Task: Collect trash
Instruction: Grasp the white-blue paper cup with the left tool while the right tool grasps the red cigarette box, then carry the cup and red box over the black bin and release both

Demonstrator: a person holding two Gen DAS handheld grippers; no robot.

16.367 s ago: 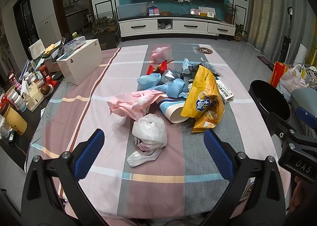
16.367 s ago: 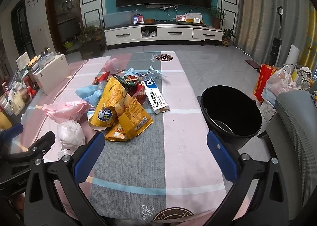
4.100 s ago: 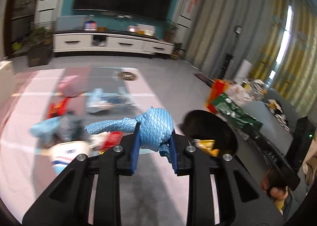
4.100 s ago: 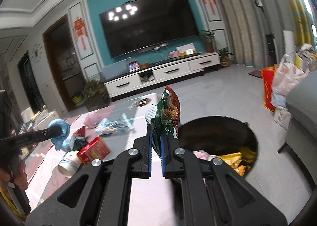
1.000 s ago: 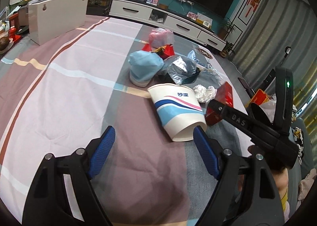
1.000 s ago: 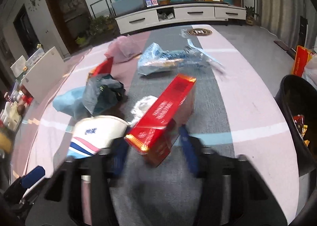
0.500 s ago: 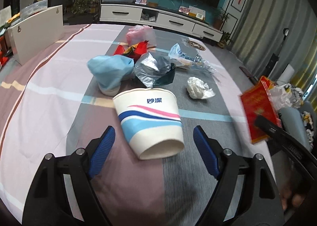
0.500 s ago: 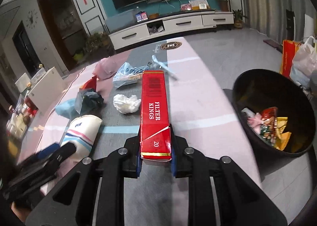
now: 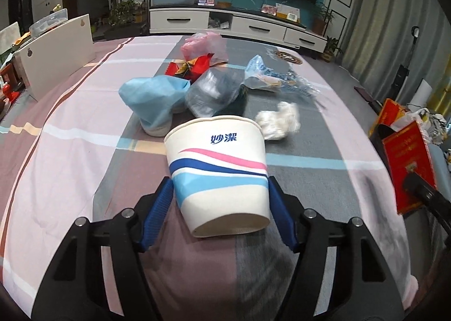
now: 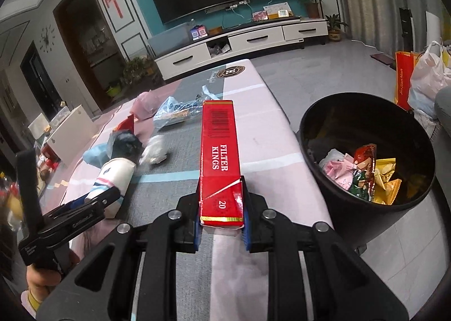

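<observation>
Trash, mixed lot, on a worktop point(image 9: 70, 135) under a striped cloth. Paper cup point(image 9: 220, 171), white with pink and blue bands, lies on its side between the blue pads of the left claw point(image 9: 220, 208), whose jaws are closing beside its walls. Red carton point(image 10: 220, 157) marked FILTER KINGS is clamped narrow in the right claw point(image 10: 220, 225), raised over the worktop edge near the black bin point(image 10: 366, 135), which holds wrappers. Behind the cup: blue bag point(image 9: 155, 95), grey foil bag point(image 9: 214, 92), crumpled tissue point(image 9: 279, 121), pink bag point(image 9: 203, 44).
</observation>
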